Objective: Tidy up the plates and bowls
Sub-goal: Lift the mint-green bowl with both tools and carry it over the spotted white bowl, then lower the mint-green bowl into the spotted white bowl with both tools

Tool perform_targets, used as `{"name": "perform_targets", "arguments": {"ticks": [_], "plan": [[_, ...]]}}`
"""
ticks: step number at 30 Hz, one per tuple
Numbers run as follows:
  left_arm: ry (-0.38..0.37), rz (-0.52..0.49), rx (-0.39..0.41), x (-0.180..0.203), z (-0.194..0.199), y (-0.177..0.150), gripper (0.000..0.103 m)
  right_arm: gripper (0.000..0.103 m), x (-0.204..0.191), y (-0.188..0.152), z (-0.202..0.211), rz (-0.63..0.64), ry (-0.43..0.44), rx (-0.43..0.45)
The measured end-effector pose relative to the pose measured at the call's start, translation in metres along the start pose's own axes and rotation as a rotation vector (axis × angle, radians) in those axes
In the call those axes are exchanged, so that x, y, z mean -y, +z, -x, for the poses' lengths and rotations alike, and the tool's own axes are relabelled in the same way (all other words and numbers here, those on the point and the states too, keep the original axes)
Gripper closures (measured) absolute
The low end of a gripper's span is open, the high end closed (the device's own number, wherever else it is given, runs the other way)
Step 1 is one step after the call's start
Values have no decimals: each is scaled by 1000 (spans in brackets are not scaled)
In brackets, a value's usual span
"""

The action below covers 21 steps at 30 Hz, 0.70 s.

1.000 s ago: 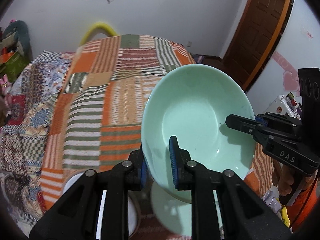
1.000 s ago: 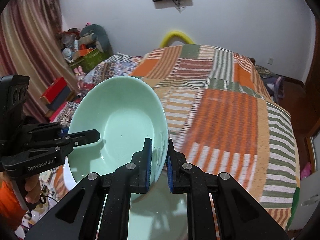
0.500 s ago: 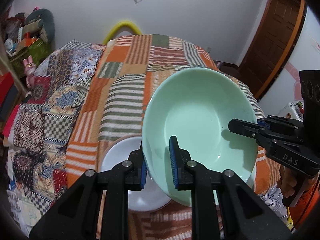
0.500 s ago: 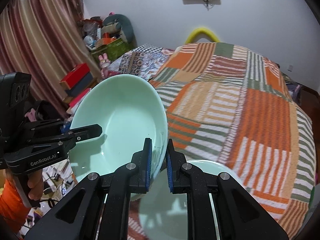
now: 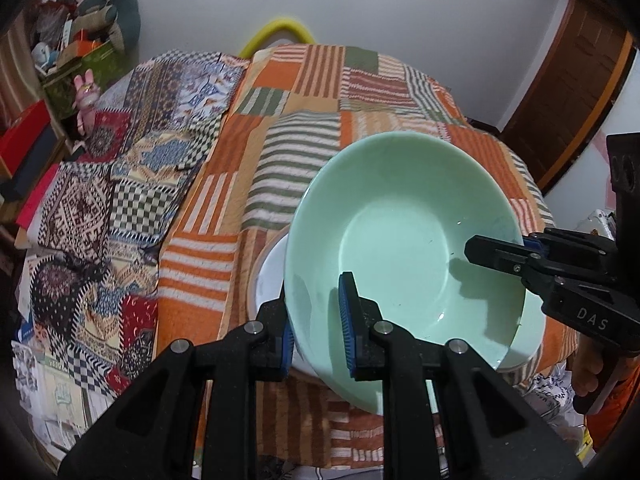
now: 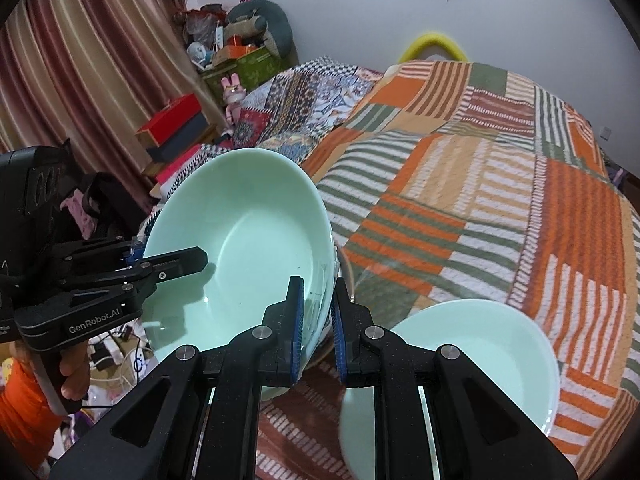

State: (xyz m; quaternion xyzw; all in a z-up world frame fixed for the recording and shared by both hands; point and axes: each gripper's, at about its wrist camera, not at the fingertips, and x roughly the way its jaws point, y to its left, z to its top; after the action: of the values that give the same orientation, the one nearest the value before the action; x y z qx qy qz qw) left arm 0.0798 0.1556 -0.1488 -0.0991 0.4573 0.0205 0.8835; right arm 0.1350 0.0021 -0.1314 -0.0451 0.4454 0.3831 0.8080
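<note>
You've got both the left gripper (image 5: 316,320) and right gripper (image 6: 318,324) clamped on the mint-green bowl (image 5: 404,240), hovering above the striped quilt (image 6: 480,200).

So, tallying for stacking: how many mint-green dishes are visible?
2: a mint-green bowl held by both tools; a second mint-green dish on the striped bedspread. A white dish sits beneath; more may hide.

**Readable lettering**

"DAS" is printed in pale capitals on the black body of the right tongs (image 5: 496,249), as seen from the left wrist. "GenRobot.AI" is printed on the black body of the left tongs (image 6: 176,261), as seen from the right wrist.
</note>
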Motion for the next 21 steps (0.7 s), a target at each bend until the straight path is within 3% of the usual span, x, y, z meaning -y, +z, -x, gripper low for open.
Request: {"name": "perform_targets", "arguments": {"ticks": [21], "plan": [[48, 42, -121, -36, -61, -28, 84, 90, -13, -10, -53, 2, -4, -138]]}}
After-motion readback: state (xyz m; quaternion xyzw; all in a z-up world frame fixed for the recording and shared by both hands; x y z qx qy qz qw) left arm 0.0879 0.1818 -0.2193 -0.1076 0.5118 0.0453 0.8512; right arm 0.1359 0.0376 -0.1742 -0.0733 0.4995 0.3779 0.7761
